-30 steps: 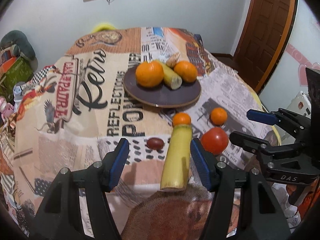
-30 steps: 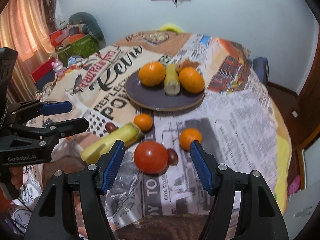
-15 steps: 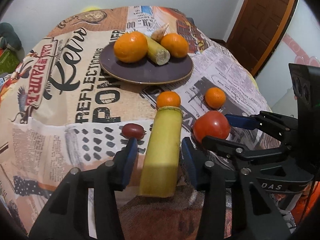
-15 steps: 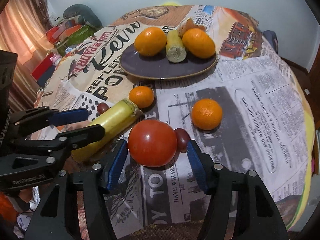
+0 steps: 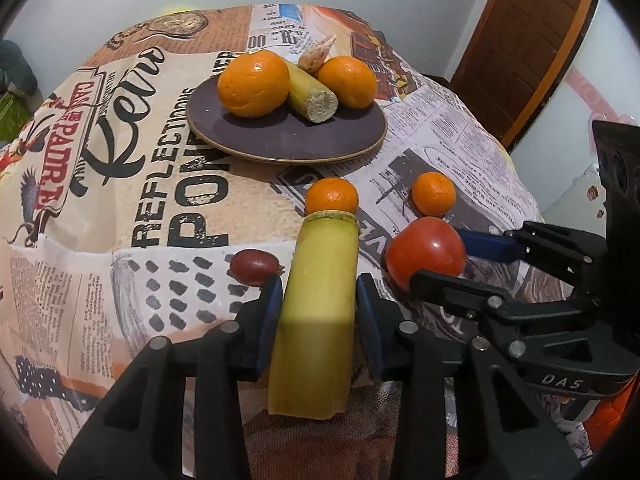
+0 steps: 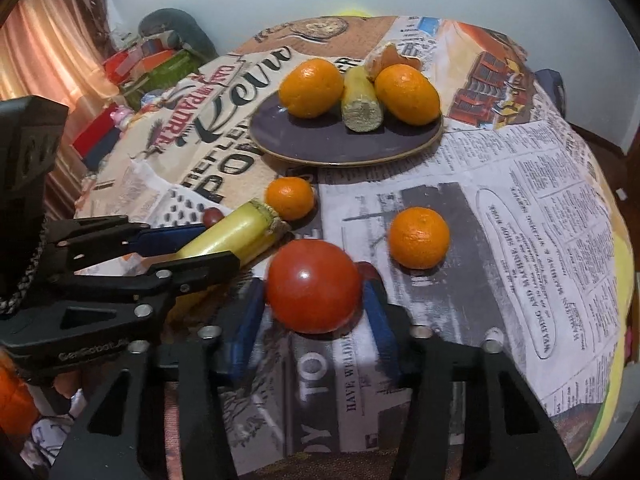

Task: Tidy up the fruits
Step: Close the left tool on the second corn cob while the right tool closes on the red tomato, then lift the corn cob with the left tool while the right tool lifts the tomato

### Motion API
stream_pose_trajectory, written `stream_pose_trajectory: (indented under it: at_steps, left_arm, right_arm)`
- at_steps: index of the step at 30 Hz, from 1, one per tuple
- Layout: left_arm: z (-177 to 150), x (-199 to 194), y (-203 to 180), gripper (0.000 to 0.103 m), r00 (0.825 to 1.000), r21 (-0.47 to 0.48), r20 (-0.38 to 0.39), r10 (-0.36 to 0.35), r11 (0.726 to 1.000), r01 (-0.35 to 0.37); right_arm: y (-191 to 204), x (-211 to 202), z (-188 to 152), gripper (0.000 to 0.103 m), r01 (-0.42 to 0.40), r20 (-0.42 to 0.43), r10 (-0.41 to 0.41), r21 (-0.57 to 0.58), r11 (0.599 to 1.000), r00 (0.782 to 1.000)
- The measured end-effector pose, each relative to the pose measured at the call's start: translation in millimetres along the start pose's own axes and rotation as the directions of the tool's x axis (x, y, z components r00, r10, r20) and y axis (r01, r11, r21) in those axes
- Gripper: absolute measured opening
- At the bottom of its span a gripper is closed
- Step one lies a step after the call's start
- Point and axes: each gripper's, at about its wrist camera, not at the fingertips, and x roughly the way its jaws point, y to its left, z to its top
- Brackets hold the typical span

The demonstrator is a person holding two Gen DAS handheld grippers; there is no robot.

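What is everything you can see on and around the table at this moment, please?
Plate: one, dark purple, far centre of table.
Large oranges: two, orange, on the plate.
Cut cane piece: one, yellow-green, on the plate between the oranges.
Small mandarins: two, orange, on the cloth before the plate.
Long cane piece: one, yellow-green, between the left jaws.
Tomato: one, red, between the right jaws.
Dark red grape-like fruits: two, one beside the long cane piece, one behind the tomato.
Tablecloth: one, newspaper print.
Door: one, brown, far right.
Left gripper: black, blue pads.
Right gripper: black, blue pads.
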Motion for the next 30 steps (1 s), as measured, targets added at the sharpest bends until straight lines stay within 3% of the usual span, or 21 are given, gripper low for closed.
stream_pose_trajectory:
  at_steps: [16,30]
  left_arm:
    - [0,-45,17,0.037,0.995,-0.044,0.101,0.019,0.999,-0.015]
    - [38,-74,20,0.036,0.976,-0.065,0.217,0.016,0.998,-0.002]
  right_arm:
    - [4,-18,11,0.041,0.024,0.067,-0.025,0.011,1.0,0.997]
    - [-5,-40,46,0.041,0.06,0.186,-0.064,0.026,0.998,0.981]
